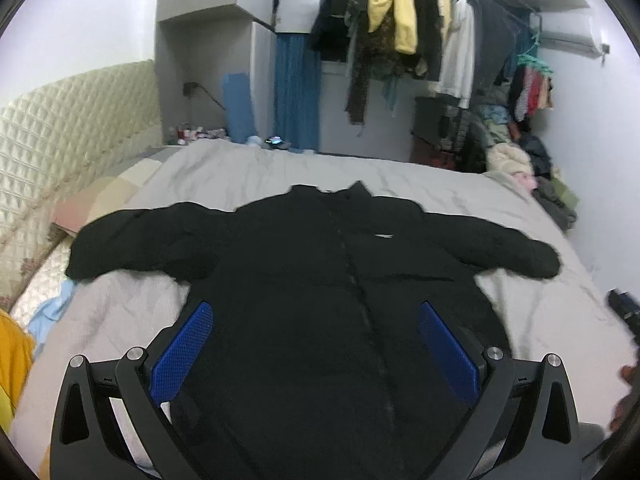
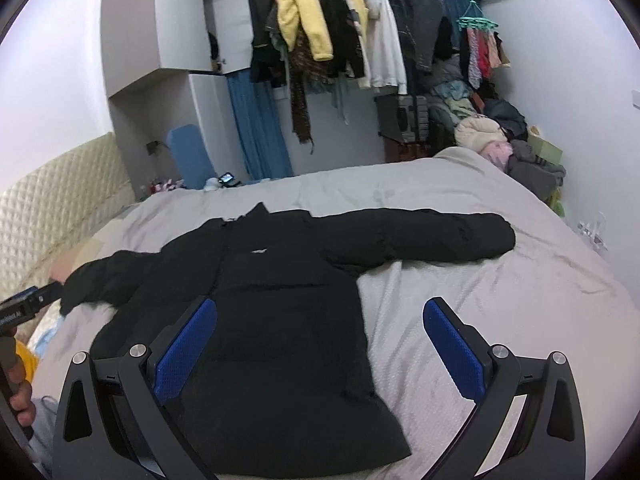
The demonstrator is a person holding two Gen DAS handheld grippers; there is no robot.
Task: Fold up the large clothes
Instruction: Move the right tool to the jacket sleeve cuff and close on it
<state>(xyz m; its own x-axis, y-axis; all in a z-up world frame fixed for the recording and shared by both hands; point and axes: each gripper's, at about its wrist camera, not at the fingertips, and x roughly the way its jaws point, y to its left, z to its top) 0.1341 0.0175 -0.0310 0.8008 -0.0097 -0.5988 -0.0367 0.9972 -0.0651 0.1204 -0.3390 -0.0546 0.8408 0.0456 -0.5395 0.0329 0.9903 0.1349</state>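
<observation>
Bed [image 1: 500, 304] with its grey cover took up most of the room; everything below is placed relative to it.

Black puffer jacket [image 1: 320, 280] lay flat on the middle of the bed, front up, collar toward the far edge, hem toward the near edge. Both sleeves were spread straight out sideways, left sleeve [image 1: 132, 240] reaching toward the headboard side, right sleeve [image 2: 440, 236] toward the side with the clothes pile. Zip looked closed, small white logo on the chest.

Left gripper [image 1: 316, 344] hovered above the near end of the bed, over the jacket's lower body, jaws wide apart, nothing between them. Right gripper [image 2: 320, 344] hung over the jacket's right hem edge, also spread wide and empty; one blue pad sat over fabric, the other over bare cover.

My read: fold not started, jacket only laid out. This was the pre-grasp step. Next move likely calls for a sleeve brought across the chest: drop a gripper to a cuff, pinch the thick padding fully, lift enough to clear the body. Puffy fill may spring back, so the pinch needs depth.
</observation>
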